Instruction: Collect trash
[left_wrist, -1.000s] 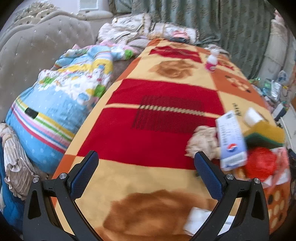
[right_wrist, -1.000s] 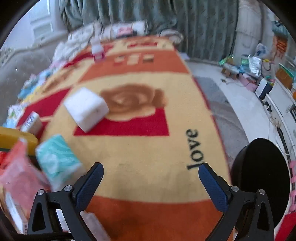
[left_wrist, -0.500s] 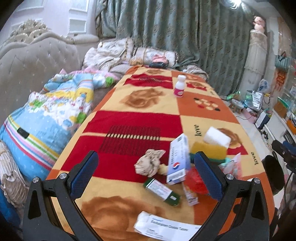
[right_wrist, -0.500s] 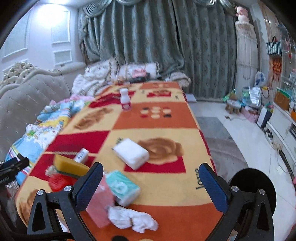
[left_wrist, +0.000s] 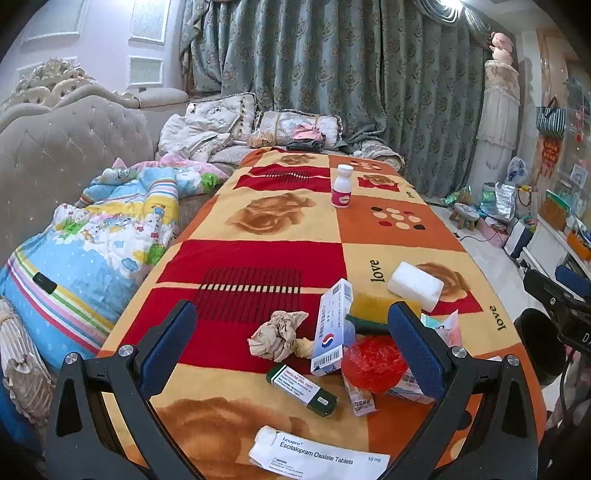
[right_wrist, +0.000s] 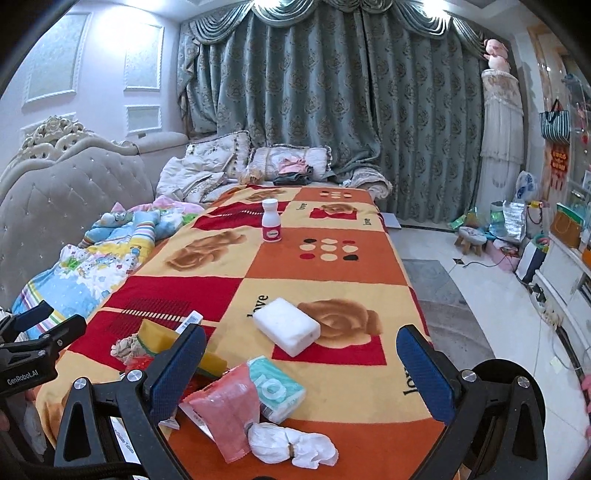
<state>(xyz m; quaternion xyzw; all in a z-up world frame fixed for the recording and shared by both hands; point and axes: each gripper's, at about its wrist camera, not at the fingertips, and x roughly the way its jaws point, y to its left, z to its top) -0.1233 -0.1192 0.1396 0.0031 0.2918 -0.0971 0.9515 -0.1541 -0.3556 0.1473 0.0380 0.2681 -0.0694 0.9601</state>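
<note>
Trash sits in a heap near the bottom of both pictures, at the close end of a long table with a bright blanket (left_wrist: 280, 221) on it.

In the left wrist view, the crumpled brown paper ball (left_wrist: 277, 334) lies a bit below the middle of the frame, between the two blue pads and a little ahead of them. The left gripper (left_wrist: 291, 347) is wide open and holds nothing. The ball is round, so it has no long side to line up with. Just to the right of it leans a blue and white box (left_wrist: 330, 328), and a red crinkly wrapper (left_wrist: 373, 363) touches the right pad's side. A green and white box (left_wrist: 303, 386) lies slanted below the ball, its long side running from upper left to lower right. A flat white pill box (left_wrist: 319, 456) lies at the bottom edge.

In the right wrist view, the right gripper (right_wrist: 301, 373) is wide open too, and empty. A pink packet (right_wrist: 225, 410), a teal tissue pack (right_wrist: 275, 387) and a knotted white bag (right_wrist: 291, 448) lie low in the frame, toward its left pad. A black bin (right_wrist: 506, 391) shows at the lower right, beside the table.

I think the left gripper is nearer the paper ball and could go straight ahead and down to it.
</note>
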